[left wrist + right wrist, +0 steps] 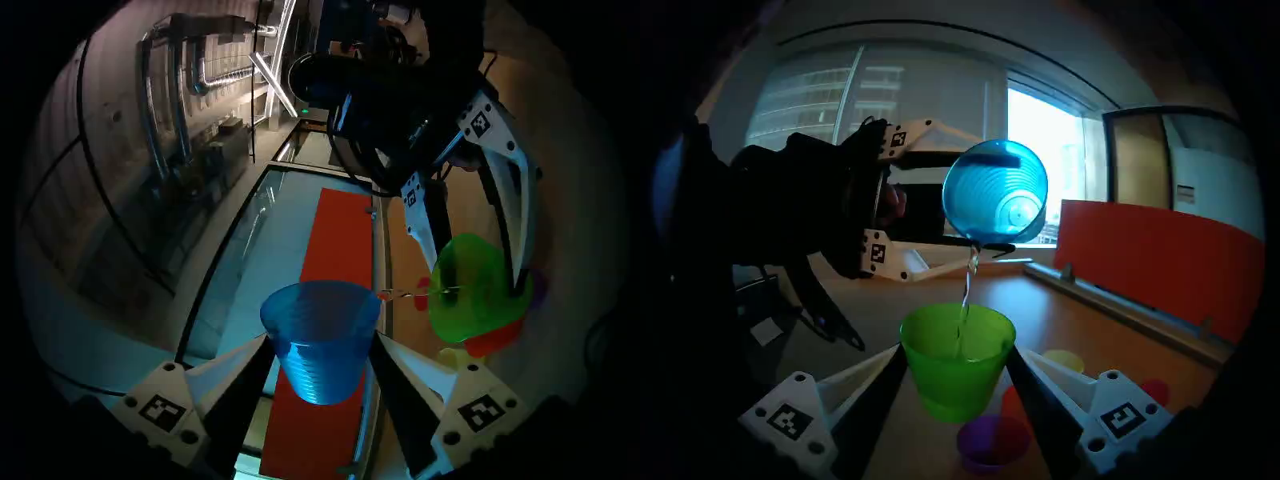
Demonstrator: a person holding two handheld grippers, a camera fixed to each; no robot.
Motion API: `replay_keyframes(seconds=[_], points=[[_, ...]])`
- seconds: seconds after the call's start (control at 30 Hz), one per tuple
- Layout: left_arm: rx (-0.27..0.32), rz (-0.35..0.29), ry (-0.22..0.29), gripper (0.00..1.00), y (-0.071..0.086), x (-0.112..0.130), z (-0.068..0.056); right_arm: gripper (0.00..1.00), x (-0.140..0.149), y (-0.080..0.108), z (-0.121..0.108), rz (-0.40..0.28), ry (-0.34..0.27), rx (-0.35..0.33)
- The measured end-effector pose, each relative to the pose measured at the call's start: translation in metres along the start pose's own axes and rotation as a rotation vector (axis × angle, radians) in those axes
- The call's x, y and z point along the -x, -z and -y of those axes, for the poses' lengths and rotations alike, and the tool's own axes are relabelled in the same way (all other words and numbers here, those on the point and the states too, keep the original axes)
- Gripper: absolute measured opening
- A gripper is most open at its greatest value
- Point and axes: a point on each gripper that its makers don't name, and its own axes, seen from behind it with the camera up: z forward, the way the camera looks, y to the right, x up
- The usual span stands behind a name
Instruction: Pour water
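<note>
Water (966,284) runs in a thin stream from the lip of the blue cup (994,192) into the green cup (958,372) below it.

In the right gripper view, at 9 o'clock, your hand (792,208), clad in black, carries the left gripper (322,344). Its fingers are closed partway, one pressing above the blue cup and one below it. That cup lies tipped on its side just above centre, at about 12 o'clock, with its base turned partly toward the camera. At 6 o'clock your right gripper (958,356) is closed to the width of the green cup, one finger against each side, and keeps it upright over the wooden table (1072,312). You cannot tell whether the cup touches the table.

Toward 5 o'clock a purple cup (990,442) stands just beside the green one, with an orange cup (1013,400) next to it. A yellow cup (1062,360) and a red cup (1156,390) stand farther right. At 3 o'clock an orange-red partition (1160,256) runs along the table's edge.

In the left gripper view, pipes (172,120) run along a wall at 10 o'clock. The blue cup sits between your fingers at 6 o'clock, and the green cup shows its open mouth at 4 o'clock.
</note>
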Motion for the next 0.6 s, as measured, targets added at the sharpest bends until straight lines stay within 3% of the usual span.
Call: replay_keyframes(seconds=[0.6], points=[[-0.010,-0.006,-0.045,0.81,0.0017,-0.0044,0.0038,0.89,-0.0014,0.0003,0.0013,-0.002,0.001,0.000]])
